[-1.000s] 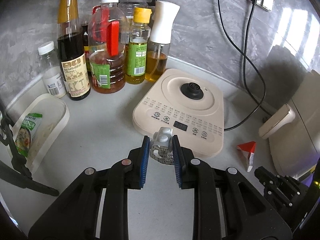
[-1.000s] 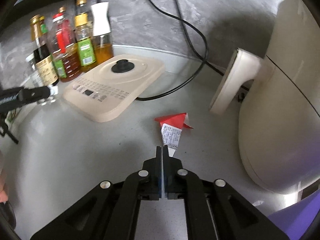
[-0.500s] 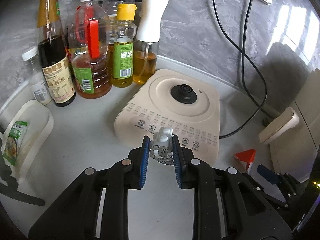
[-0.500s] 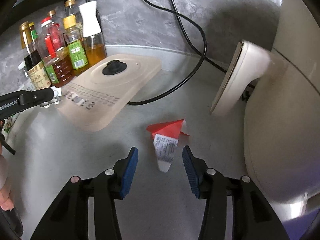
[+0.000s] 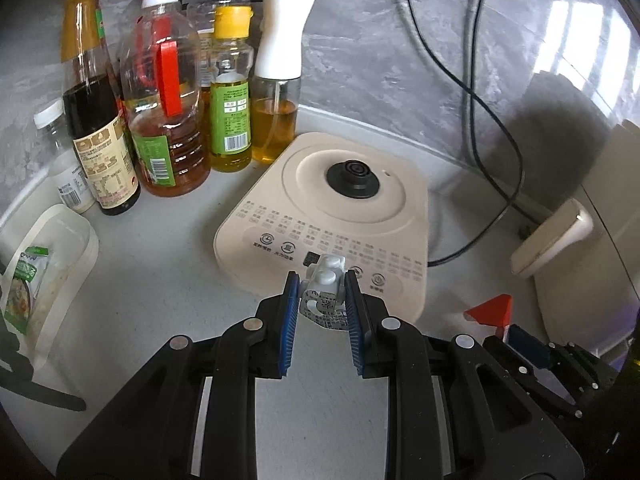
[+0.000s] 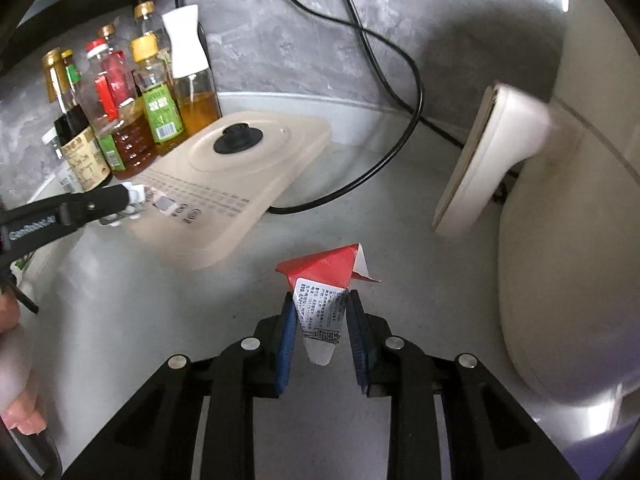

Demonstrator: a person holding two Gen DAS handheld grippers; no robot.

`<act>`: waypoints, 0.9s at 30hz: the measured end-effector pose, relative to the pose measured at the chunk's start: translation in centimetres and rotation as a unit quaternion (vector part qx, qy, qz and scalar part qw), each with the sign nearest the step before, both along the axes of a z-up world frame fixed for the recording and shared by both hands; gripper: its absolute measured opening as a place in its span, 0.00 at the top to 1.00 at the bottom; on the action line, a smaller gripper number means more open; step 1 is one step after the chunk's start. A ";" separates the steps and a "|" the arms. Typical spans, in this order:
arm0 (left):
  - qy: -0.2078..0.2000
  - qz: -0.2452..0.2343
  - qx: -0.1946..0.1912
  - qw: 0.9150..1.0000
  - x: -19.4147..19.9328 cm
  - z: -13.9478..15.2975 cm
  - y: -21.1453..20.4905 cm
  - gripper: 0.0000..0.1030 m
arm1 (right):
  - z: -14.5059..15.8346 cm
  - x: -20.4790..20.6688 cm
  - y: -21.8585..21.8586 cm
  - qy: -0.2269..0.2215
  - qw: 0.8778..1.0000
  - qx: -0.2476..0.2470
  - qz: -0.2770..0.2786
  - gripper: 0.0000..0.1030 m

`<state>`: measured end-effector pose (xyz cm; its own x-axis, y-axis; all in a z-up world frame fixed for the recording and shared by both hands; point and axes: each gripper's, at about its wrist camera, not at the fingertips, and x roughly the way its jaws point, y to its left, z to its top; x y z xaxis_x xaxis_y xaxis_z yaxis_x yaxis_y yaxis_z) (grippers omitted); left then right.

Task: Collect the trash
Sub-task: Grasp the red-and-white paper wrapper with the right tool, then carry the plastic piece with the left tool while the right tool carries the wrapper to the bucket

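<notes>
My left gripper [image 5: 322,292] is shut on a crumpled silver pill blister pack [image 5: 325,292] and holds it above the front edge of the beige kettle base [image 5: 332,208]. It also shows at the left of the right wrist view [image 6: 120,200]. A red and white sachet wrapper [image 6: 326,292] lies on the grey counter; its red corner shows in the left wrist view [image 5: 491,312]. My right gripper [image 6: 321,308] is open, its blue pads on either side of the wrapper's white end, close to it.
Several oil and sauce bottles [image 5: 168,112] stand at the back left by the wall. A white tray [image 5: 76,240] with a green packet [image 5: 26,280] sits at the left. A cream appliance [image 6: 568,220] with a handle stands at the right. A black cable [image 6: 384,80] trails behind the kettle base.
My right gripper opened from fully shut and moved forward, so its pads now flank the wrapper. My left gripper kept its hold on the blister pack and shifted slightly right.
</notes>
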<state>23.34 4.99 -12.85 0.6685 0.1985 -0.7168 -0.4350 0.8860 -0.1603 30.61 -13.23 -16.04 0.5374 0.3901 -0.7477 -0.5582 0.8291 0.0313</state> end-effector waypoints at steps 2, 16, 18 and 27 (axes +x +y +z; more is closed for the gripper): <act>-0.003 -0.005 0.001 1.000 -0.5 0.6 -0.1 0.78 | 0.8 -0.8 -0.1 -0.006 1.000 0.003 -0.001 0.76; -0.022 -0.062 0.028 0.997 -4.0 6.6 -0.1 0.78 | 7.9 -7.4 -0.8 -0.062 0.997 0.050 -0.013 0.76; -0.025 -0.069 0.031 0.997 -4.5 7.3 -0.2 0.78 | 8.9 -8.2 -0.9 -0.070 0.996 0.056 -0.015 0.76; -0.046 -0.113 0.049 0.991 -6.0 10.9 -1.7 0.78 | 13.2 -11.3 -2.6 -0.108 0.990 0.084 -0.033 0.76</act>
